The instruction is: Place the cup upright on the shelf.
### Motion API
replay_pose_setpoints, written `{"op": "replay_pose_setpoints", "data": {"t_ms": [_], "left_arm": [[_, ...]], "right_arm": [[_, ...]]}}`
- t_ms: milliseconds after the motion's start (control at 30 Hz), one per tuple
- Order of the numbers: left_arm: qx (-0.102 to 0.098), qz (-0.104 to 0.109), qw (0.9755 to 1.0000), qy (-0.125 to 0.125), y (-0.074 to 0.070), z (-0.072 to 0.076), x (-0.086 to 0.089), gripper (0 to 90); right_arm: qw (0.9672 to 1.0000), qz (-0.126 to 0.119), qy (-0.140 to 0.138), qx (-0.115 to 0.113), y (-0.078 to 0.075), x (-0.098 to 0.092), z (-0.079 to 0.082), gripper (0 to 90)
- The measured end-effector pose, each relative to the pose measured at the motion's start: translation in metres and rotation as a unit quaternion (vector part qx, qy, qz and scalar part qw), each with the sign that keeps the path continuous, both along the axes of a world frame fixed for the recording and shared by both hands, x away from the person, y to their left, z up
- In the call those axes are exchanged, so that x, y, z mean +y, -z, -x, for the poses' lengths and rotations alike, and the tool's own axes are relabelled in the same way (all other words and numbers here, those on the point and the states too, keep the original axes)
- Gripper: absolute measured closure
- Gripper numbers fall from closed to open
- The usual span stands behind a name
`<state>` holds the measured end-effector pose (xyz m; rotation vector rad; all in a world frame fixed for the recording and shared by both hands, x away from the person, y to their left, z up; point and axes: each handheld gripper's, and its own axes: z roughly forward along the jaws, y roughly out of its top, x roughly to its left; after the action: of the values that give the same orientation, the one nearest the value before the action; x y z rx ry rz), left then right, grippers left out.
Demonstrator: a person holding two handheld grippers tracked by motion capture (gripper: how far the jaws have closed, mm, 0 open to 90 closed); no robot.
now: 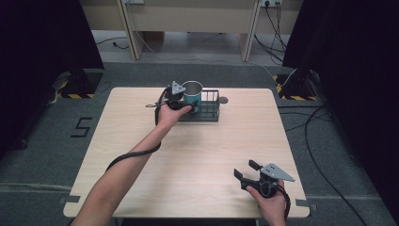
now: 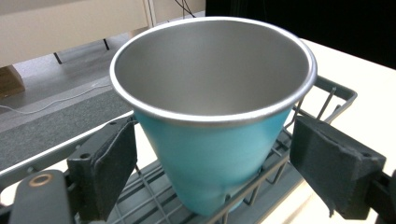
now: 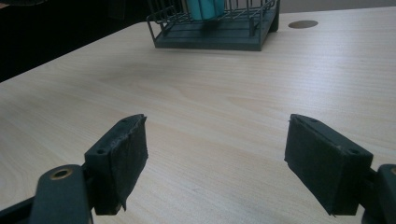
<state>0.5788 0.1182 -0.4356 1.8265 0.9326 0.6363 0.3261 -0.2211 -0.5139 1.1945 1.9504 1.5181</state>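
The cup [image 2: 212, 140] is turquoise outside, with a bare silvery metal inside and rim. The wire rack [image 1: 211, 113] holding it is dark grey. The surface [image 1: 197, 155] is pale wood with a fine straight grain. Both tools, left tool [image 1: 181, 106] and right tool [image 1: 248, 169], are black with grey top plates. The floor [image 1: 42, 141] is grey carpet; yellow-and-black striped tape [image 1: 75, 95] marks the stand bases.

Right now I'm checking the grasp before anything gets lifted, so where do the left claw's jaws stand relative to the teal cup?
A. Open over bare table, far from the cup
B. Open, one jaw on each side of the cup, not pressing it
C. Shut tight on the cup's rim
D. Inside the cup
B: in the left gripper view the left claw has a jaw on either side of the teal cup, with gaps showing, as the cup stands in the wire rack.
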Motion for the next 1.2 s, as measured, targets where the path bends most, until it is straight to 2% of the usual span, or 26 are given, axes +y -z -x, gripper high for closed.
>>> {"op": "replay_pose_setpoints", "data": {"t_ms": [900, 1200], "left_arm": [[-0.004, -0.002, 0.9999, 0.012, -0.001, 0.024, 0.024, 14.5], [-0.008, -0.004, 0.9998, 0.021, 0.001, 0.038, 0.033, 14.6]], "right_arm": [[1.0, 0.002, 0.002, 0.0, 0.0, 0.0, 0.0, 21.9], [1.0, 0.002, 0.003, 0.001, 0.0, 0.0, 0.0, 21.9]]}}
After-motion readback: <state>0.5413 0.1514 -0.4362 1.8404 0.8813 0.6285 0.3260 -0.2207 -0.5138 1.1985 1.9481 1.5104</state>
